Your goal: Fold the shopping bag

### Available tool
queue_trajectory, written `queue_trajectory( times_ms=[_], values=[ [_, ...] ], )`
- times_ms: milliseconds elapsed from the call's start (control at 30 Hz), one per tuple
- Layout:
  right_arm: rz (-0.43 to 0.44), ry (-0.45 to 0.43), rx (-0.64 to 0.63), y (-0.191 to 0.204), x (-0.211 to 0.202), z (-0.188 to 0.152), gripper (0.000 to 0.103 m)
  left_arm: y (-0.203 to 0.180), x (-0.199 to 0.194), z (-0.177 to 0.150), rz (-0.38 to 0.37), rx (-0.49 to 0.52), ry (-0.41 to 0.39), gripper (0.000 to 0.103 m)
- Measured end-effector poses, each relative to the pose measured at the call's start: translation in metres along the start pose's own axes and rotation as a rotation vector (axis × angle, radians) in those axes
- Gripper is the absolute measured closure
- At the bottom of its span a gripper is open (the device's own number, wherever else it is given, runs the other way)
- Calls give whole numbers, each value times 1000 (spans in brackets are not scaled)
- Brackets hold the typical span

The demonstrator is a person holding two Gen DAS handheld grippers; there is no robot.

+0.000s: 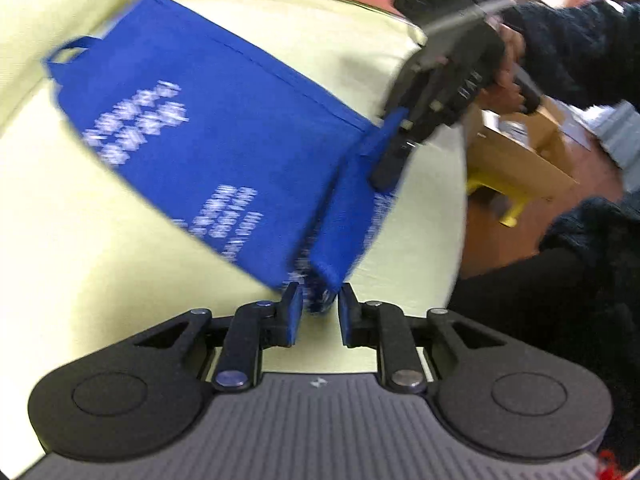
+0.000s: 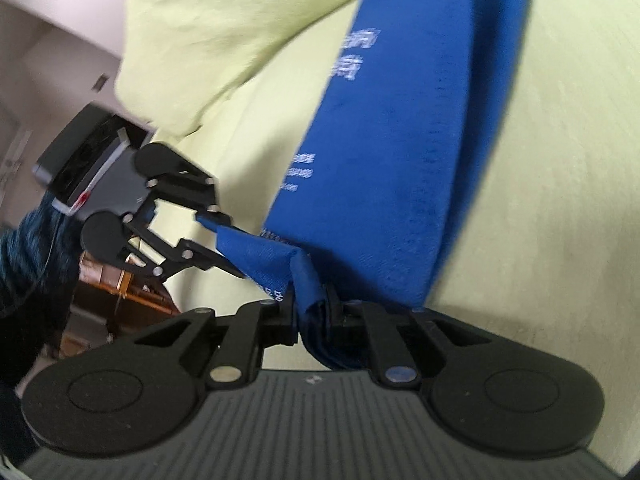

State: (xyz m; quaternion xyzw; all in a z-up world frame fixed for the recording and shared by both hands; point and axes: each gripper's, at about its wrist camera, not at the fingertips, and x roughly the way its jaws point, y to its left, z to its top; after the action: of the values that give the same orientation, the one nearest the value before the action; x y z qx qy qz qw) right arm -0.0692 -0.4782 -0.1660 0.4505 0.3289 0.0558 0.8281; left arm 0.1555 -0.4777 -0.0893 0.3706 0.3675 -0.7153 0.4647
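**Blue bag partly doubled over, both corners in hand**

Pale green cloth (image 1: 80, 220) covers the surface where the blue shopping bag (image 1: 208, 120) lies flat, one handle loop (image 1: 72, 46) at its far end. Its near end is lifted and turned back. The left gripper (image 1: 318, 312), narrowly parted, has the bag's corner between its fingers; the right gripper (image 2: 310, 316) is clamped on the other corner. Judging by this, a fold is under way, not yet laid down and pressed.
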Motion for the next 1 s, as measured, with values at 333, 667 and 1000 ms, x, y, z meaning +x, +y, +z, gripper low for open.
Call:
queue_trajectory(
  times_ms=[333,667,1000],
  values=[
    [-25,45,88,-7,-1,7,98,-33,-13,21,57,72,-135,81],
    [-101,-27,85,2,4,0,98,-29,26,19,192,-40,-65,83],
    [-655,-459,-336,96,11,-65,72,-38,29,19,244,-70,-71,83]
  ],
)
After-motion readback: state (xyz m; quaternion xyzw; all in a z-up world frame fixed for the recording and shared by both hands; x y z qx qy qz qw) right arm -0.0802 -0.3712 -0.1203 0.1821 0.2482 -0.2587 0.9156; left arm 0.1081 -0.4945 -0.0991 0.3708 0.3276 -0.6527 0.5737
